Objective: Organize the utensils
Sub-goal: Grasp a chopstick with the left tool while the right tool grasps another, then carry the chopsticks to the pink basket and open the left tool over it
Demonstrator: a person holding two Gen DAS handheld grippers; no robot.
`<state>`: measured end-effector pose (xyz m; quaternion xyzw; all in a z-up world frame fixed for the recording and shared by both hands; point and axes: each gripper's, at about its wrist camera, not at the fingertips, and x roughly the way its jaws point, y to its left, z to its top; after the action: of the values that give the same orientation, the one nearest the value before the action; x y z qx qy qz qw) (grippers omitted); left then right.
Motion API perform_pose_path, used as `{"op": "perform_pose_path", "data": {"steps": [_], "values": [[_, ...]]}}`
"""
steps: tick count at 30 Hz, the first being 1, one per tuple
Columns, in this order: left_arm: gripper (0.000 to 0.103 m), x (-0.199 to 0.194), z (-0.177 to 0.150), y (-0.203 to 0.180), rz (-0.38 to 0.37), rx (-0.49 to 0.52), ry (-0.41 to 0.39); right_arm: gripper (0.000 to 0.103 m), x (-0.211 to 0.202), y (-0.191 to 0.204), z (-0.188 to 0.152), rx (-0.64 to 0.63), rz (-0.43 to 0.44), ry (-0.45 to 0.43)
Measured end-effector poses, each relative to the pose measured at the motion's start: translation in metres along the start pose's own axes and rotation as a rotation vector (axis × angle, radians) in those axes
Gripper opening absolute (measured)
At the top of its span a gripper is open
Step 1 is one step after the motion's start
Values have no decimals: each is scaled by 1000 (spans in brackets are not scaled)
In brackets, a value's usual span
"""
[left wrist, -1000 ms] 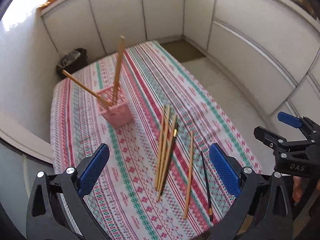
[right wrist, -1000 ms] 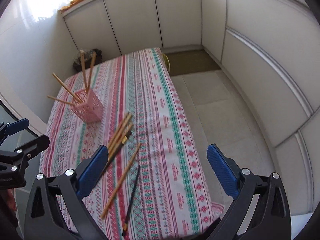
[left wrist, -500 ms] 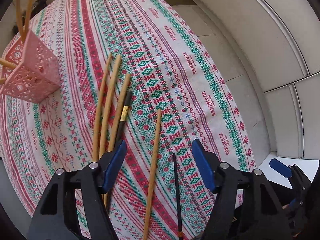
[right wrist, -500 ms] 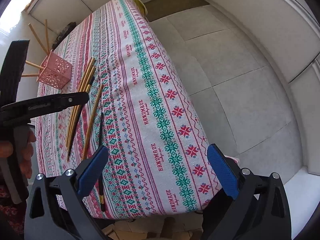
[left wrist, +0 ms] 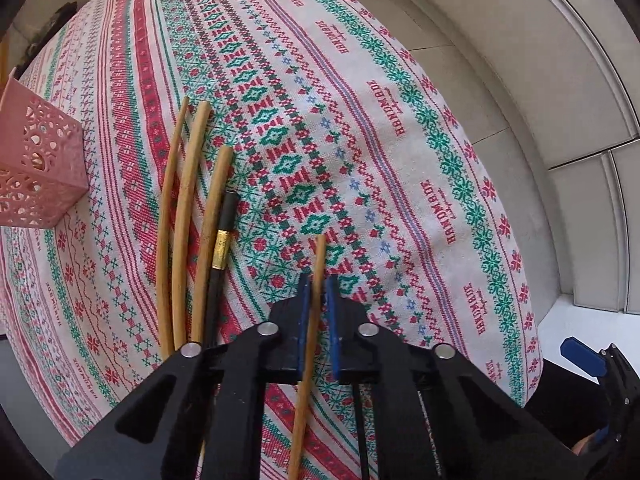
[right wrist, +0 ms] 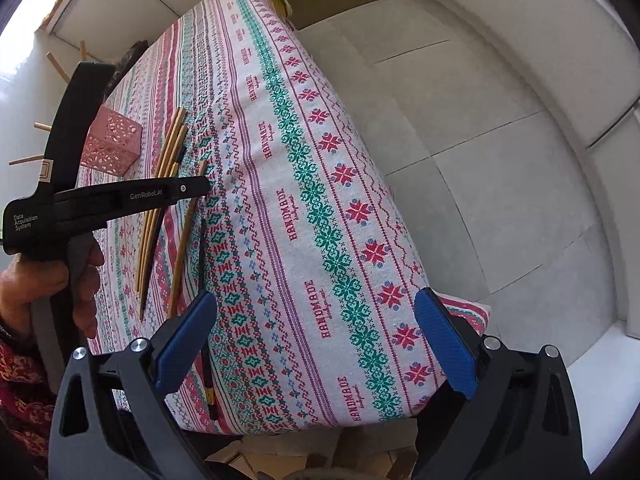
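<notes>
My left gripper (left wrist: pixel 318 292) points straight down at the table, its jaws closing tight, and the blue pads press a lone wooden chopstick (left wrist: pixel 308 364) that lies on the cloth. In the right wrist view the same gripper (right wrist: pixel 204 186) stands over that chopstick (right wrist: pixel 184 240). Three more wooden chopsticks (left wrist: pixel 182 216) and a black one with a gold band (left wrist: pixel 222 240) lie to its left. A thin black chopstick (right wrist: pixel 202 264) lies to its right. The pink perforated holder (left wrist: pixel 36 172) with several sticks stands at the far left. My right gripper (right wrist: pixel 316 340) hangs open over the table's near edge.
The striped embroidered tablecloth (right wrist: pixel 328 216) drapes over the table edge. Grey floor tiles (right wrist: pixel 500 168) and white cabinet fronts (left wrist: pixel 560 80) lie to the right. A person's hand (right wrist: pixel 48 284) holds the left gripper's handle. Cardboard (right wrist: pixel 288 456) shows below the table's near edge.
The left gripper came down to the table, tilted downward and shut on the lone wooden chopstick. The right gripper sank and tilted down at first, then held still.
</notes>
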<state>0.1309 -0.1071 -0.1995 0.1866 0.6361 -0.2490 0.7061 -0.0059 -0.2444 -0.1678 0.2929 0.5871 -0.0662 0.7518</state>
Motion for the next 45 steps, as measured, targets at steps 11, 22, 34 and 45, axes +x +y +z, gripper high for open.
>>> {"op": "perform_pose_path", "data": {"steps": [11, 22, 34, 45], "values": [[4, -39, -64, 38, -59, -42, -204, 96, 11, 14, 1, 11, -16, 14], [4, -160, -168, 92, -76, -174, -555, 86, 40, 91, 4, -76, -131, -21], [4, -217, -213, 112, -38, -190, -715, 5, 83, 151, -5, -198, -232, 45], [4, -245, -214, 111, -63, -230, -820, 5, -13, 119, -9, -180, 68, -202]]}}
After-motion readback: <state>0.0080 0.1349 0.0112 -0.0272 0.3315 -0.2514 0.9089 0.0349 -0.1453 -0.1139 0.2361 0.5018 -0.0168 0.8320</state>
